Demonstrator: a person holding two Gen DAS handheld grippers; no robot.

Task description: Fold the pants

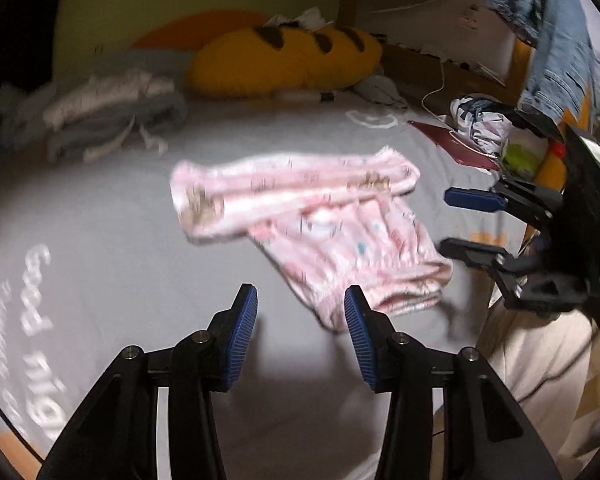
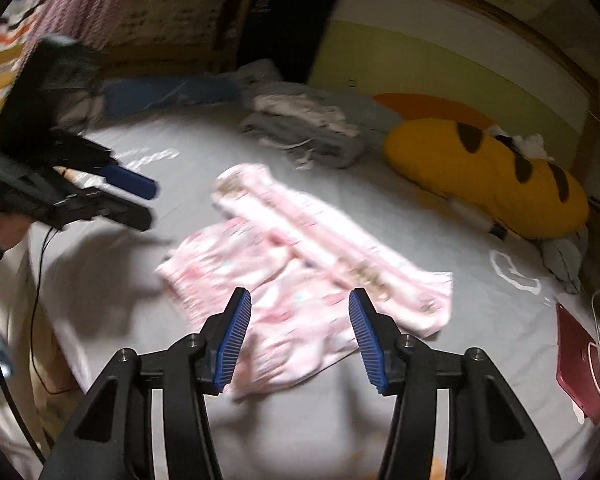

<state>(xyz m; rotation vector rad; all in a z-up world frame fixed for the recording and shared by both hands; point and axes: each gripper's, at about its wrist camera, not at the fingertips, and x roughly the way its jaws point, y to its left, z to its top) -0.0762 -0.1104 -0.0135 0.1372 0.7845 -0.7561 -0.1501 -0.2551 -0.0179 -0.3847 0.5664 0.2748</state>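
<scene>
Above pink pants, gaping empty right gripper.

Pants pale pink, small printed figures, brownish marks at cuffs. Bed sheet grey with white lettering; pillow yellow with dark brown stripes. Both claws black, pads ribbed blue; phone dark red.
</scene>
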